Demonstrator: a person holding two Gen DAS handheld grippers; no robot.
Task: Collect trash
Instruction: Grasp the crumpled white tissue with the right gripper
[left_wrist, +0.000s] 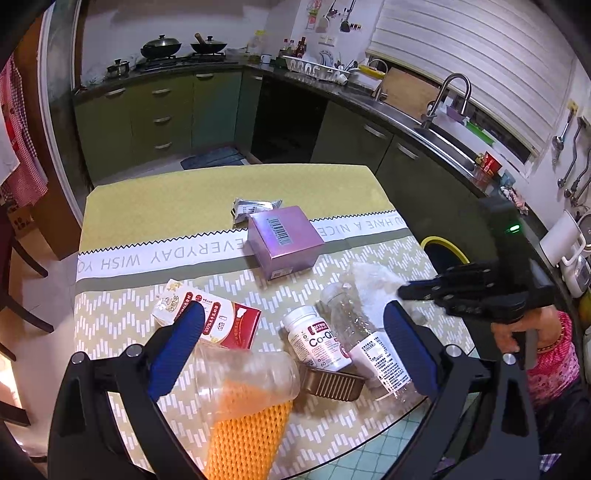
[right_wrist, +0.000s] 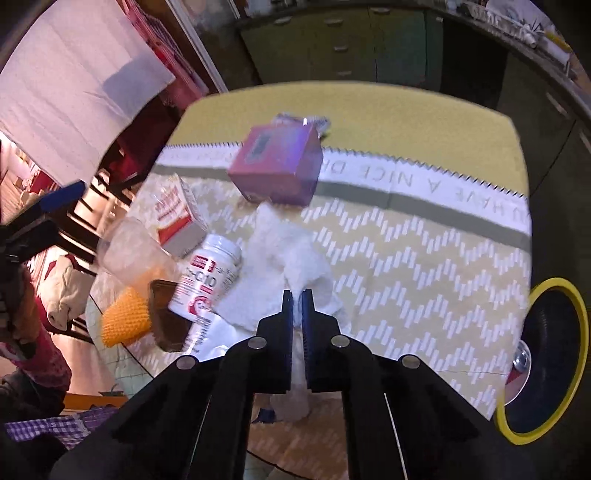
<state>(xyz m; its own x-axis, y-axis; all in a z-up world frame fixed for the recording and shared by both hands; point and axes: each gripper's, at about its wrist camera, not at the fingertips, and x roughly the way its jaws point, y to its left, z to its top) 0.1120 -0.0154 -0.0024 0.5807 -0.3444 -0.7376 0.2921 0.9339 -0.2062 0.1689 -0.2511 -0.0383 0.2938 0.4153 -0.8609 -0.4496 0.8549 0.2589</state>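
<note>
Left wrist view: left gripper (left_wrist: 293, 334) jaws wide open above clear cup (left_wrist: 247, 374) and white bottle (left_wrist: 317, 338) on desk (left_wrist: 369, 184); right wrist view: right gripper (right_wrist: 297, 308) jaws pinched on white tissue (right_wrist: 284, 258), yellow-rimmed bin (right_wrist: 576, 354) just beside desk edge.

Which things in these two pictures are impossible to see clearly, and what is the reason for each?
- Clear bottle: in the right wrist view, mostly hidden under the white tissue.
- Trash bin: contents dark; in the left wrist view, the right gripper covers it.
- Purple box: print blurred in the right wrist view.
- Foil packet: text too small.
</note>
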